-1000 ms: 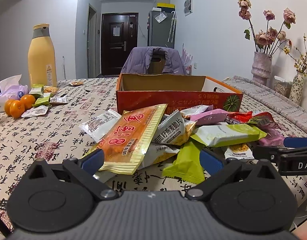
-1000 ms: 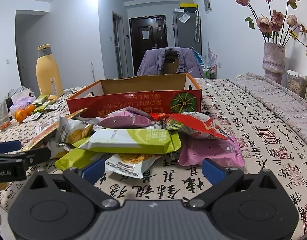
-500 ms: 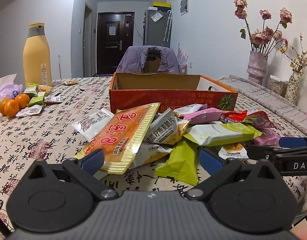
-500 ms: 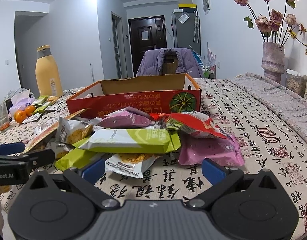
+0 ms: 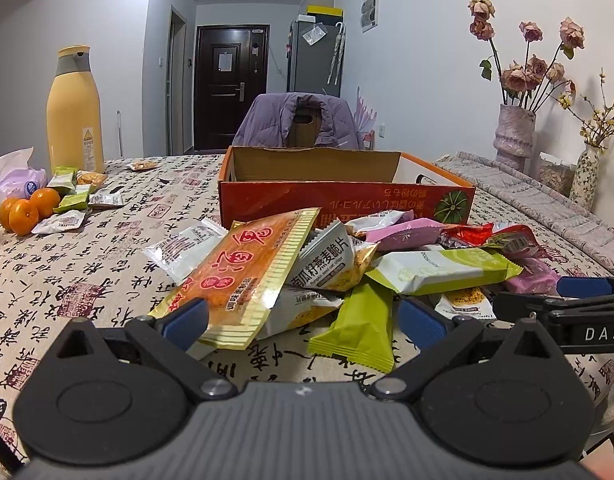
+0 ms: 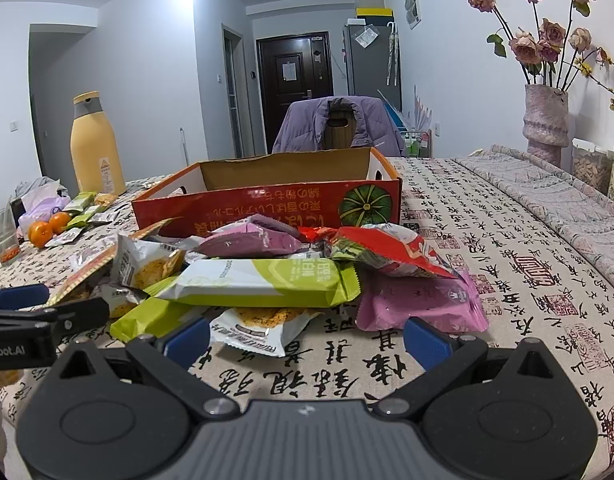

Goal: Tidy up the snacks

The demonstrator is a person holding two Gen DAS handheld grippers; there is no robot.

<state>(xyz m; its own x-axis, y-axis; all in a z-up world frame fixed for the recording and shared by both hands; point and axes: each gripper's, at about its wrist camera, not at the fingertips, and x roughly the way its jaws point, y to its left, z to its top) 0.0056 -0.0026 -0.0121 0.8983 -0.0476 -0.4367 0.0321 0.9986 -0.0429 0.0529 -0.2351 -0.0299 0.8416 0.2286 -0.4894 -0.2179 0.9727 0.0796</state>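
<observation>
A heap of snack packets [image 5: 347, 268] lies on the calligraphy-print desk [image 5: 87, 276] just in front of an open orange cardboard box [image 5: 339, 196], whose visible inner walls are bare; its floor is hidden from this low angle. The left gripper [image 5: 303, 318] hovers low at the near edge of the heap with its blue-padded fingers spread wide and nothing between them; an orange-and-gold packet [image 5: 247, 276] overlaps its left fingertip and a lime-green packet [image 5: 359, 328] lies between the two tips. The right gripper [image 6: 305, 338] sits beside it, its jaws likewise wide apart and empty, facing a long white-and-green bar [image 6: 263, 282], a pink packet [image 6: 419, 300] and a red bag [image 6: 387, 252] on top of the pile. At the far left of the desk stand a tall yellow bottle [image 5: 73, 112], small oranges [image 5: 25, 212] and a few more loose packets [image 5: 73, 200]. A vase of dried roses [image 6: 545, 120] stands on the right, and behind the box a chair draped with a purple jacket [image 5: 299, 124] faces the desk.
</observation>
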